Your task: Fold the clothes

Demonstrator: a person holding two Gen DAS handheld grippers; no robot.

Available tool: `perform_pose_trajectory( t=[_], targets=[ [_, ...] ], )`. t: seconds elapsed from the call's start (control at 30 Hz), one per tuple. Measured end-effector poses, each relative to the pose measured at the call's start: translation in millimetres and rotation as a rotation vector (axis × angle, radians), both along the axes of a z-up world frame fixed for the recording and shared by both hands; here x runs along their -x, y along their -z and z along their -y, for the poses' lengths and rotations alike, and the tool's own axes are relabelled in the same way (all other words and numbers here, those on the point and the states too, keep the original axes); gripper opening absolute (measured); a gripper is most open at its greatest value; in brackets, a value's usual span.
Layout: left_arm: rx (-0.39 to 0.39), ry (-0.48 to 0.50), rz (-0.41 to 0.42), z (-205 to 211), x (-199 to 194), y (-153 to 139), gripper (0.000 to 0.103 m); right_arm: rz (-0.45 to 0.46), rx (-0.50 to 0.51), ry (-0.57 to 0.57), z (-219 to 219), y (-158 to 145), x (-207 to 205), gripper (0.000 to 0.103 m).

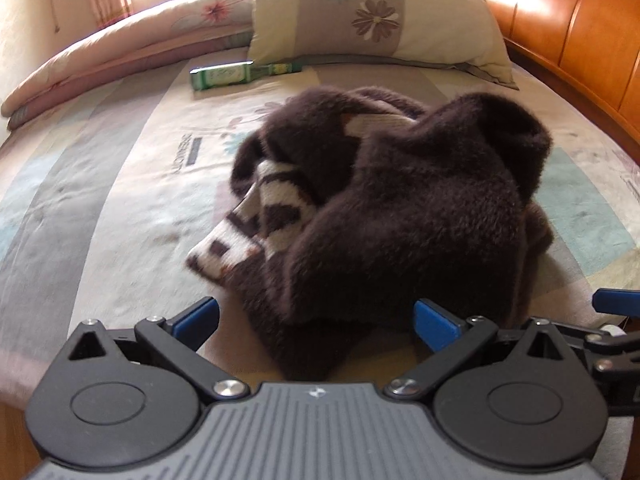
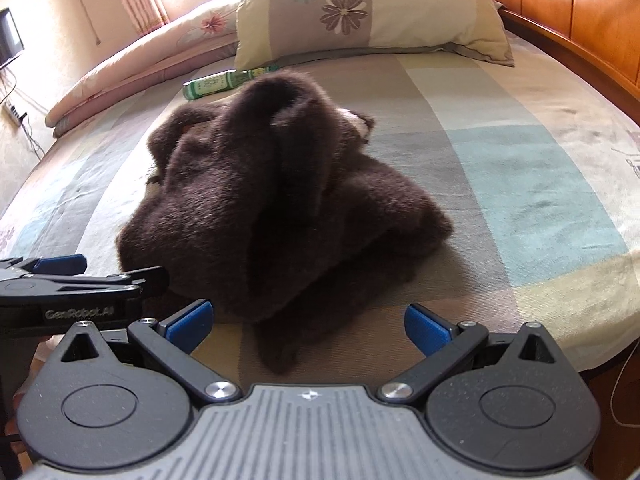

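Observation:
A dark brown fuzzy garment [image 1: 400,208] lies crumpled in a heap on the bed, with a white-and-brown patterned part [image 1: 256,216] showing on its left side. The same garment [image 2: 280,200] fills the middle of the right wrist view. My left gripper [image 1: 316,320] is open, its blue fingertips either side of the heap's near edge, not touching it. My right gripper [image 2: 308,322] is open too, with the garment's near tip lying between its fingers. The left gripper [image 2: 60,276] also shows at the left edge of the right wrist view.
The bed has a pastel striped sheet [image 1: 100,200]. A floral pillow [image 1: 376,20] and a folded quilt [image 1: 120,52] lie at the far end. A green bottle [image 1: 236,74] rests before the pillow. A wooden headboard [image 1: 580,40] runs along the right.

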State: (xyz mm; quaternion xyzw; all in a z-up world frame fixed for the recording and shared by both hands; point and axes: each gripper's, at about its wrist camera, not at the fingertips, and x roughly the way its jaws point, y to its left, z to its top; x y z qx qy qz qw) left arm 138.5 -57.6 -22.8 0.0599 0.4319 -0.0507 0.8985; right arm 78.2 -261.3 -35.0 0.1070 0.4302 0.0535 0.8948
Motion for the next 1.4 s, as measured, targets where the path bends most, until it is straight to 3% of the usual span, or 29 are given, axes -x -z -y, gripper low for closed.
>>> perform_pose_trajectory(
  t=[0.53,0.8,0.97,1.2,1.4],
  targets=[
    [0.024,0.053,-0.051,4,-30,38,0.103,0.006,-0.045,0.040,32,12,-7,0.103],
    [0.058,0.114,0.048,-4,-22,52,0.103,0.011,-0.074,0.047,41,17,-7,0.103],
    [0.041,0.143,0.030,-5,-24,49,0.103,0.014,-0.073,0.039,42,17,-6,0.103],
    [-0.043,0.205,0.047,-11,-10,34,0.102,0.028,-0.075,-0.005,31,11,-3,0.103],
    [-0.018,0.252,0.079,-20,0,20,0.102,0.023,-0.058,-0.035,14,8,-2,0.103]
  ],
)
